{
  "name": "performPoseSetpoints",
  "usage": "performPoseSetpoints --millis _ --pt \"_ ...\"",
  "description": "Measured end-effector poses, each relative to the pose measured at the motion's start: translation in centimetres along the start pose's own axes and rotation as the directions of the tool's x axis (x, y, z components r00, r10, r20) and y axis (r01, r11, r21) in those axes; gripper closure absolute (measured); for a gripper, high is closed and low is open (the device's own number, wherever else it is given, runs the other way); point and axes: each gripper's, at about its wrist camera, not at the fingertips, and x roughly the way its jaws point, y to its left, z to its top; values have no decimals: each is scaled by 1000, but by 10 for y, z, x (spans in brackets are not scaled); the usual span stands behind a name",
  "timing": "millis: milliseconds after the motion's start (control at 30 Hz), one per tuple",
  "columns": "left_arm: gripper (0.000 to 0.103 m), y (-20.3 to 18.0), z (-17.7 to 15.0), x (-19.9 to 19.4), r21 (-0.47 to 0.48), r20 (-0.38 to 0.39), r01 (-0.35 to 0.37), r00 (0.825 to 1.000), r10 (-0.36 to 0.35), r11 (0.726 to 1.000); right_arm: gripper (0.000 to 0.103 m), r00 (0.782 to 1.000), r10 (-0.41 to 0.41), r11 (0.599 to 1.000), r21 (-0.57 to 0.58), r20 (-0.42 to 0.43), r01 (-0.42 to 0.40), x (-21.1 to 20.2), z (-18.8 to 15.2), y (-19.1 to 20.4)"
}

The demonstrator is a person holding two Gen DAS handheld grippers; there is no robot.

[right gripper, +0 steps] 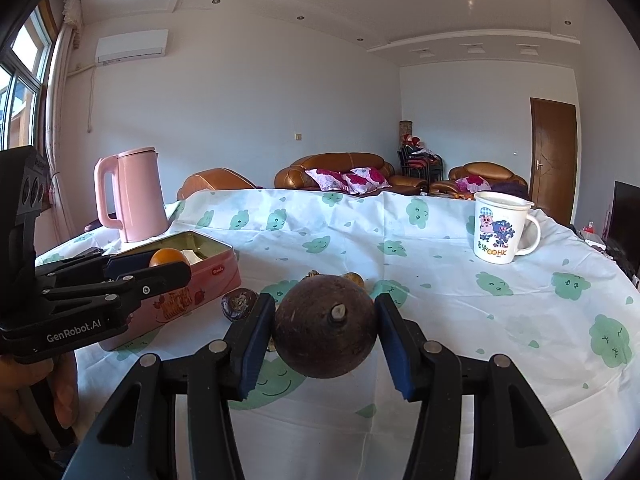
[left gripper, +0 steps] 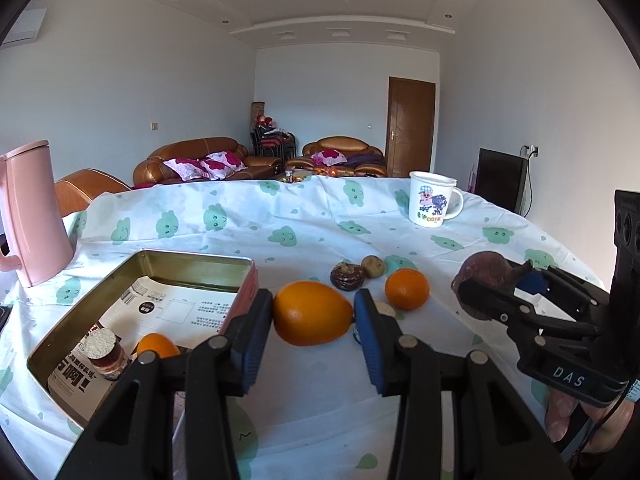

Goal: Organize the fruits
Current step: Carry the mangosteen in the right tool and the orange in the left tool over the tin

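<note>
My left gripper (left gripper: 313, 304) is shut on an orange (left gripper: 312, 314), just right of the open tin box (left gripper: 192, 266). The tin holds another orange (left gripper: 157, 345) and a small jar (left gripper: 106, 354) on a printed sheet. My right gripper (right gripper: 325, 308) is shut on a dark brown round fruit (right gripper: 326, 326), stem end towards the camera. On the cloth lie one more orange (left gripper: 407, 288), a dark wrinkled fruit (left gripper: 347, 277) and a small brown fruit (left gripper: 373, 266). In the left wrist view the right gripper (left gripper: 480, 284) shows at the right edge with its brown fruit (left gripper: 482, 270).
A pink kettle (left gripper: 32, 216) stands left of the tin. A white cartoon mug (left gripper: 432, 199) stands at the far right of the table (right gripper: 460, 320), which has a cloud-print cloth. Sofas and a door lie beyond the table's far edge.
</note>
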Motion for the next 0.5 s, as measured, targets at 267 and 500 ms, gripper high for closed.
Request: performPoseSetpoints --millis 267,500 --pt "59 1 -1 -6 -9 30 -5 1000 5 1000 50 999 6 1000 -10 37 -5 -6 0 2" --pt "59 1 -1 -8 -4 51 -9 999 9 1000 50 998 8 1000 -16 61 -7 -10 0 3"
